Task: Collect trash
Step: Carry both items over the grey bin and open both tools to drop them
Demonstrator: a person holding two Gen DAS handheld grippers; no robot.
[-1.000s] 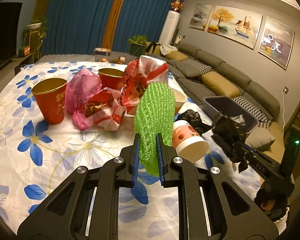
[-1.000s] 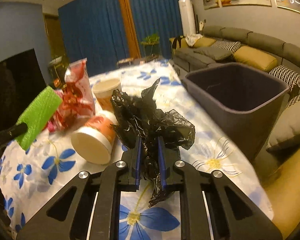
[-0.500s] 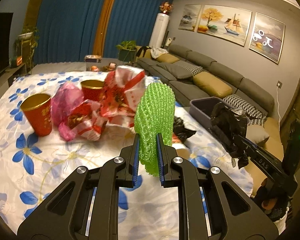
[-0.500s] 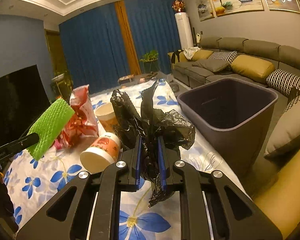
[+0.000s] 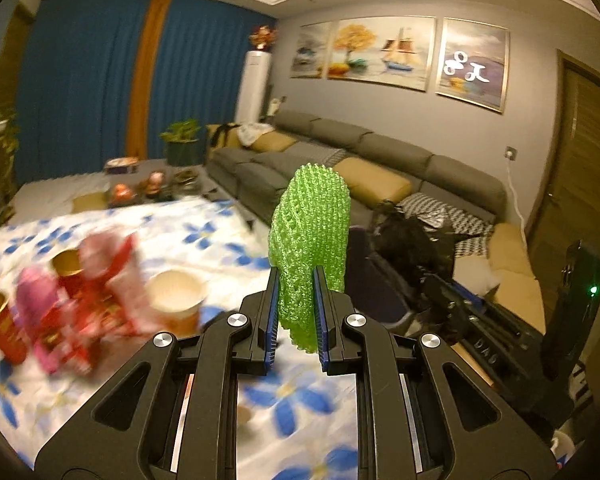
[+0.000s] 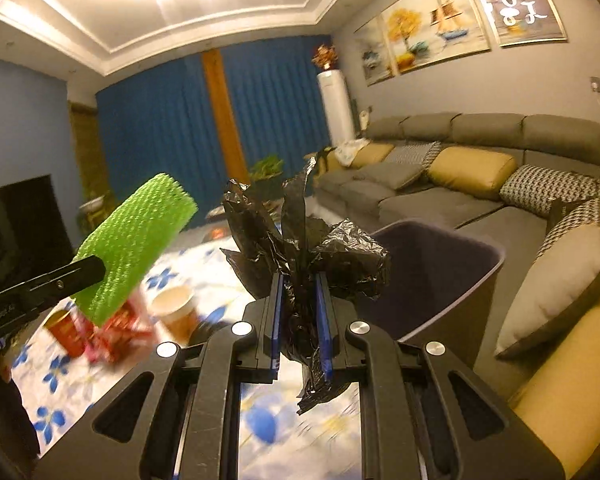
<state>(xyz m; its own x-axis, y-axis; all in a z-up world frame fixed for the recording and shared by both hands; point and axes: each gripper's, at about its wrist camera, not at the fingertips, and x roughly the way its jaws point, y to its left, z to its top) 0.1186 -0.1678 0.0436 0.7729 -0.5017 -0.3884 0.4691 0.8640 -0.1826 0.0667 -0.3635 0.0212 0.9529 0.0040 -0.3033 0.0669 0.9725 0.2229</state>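
My left gripper [image 5: 296, 312] is shut on a green foam net sleeve [image 5: 310, 240], held upright above the flowered tablecloth [image 5: 204, 240]. My right gripper [image 6: 298, 316] is shut on a crumpled black plastic bag [image 6: 300, 240]. The dark grey waste bin [image 6: 440, 276] stands just beyond and right of the right gripper, its mouth open. In the left wrist view the bin [image 5: 364, 276] is mostly hidden behind the net and the black bag [image 5: 408, 240]. The green net sleeve [image 6: 134, 236] hangs to the left in the right wrist view.
On the table to the left lie red paper cups [image 5: 4, 328], a pink bag [image 5: 40, 296], red wrappers [image 5: 104, 280] and a beige paper cup [image 5: 176, 296], all blurred. A grey sofa [image 6: 480, 168] with cushions runs along the right, close behind the bin.
Both grippers have risen and swung right toward the bin, each keeping its load. The table trash has slid to the lower left of both views, and the overturned cup has left view.
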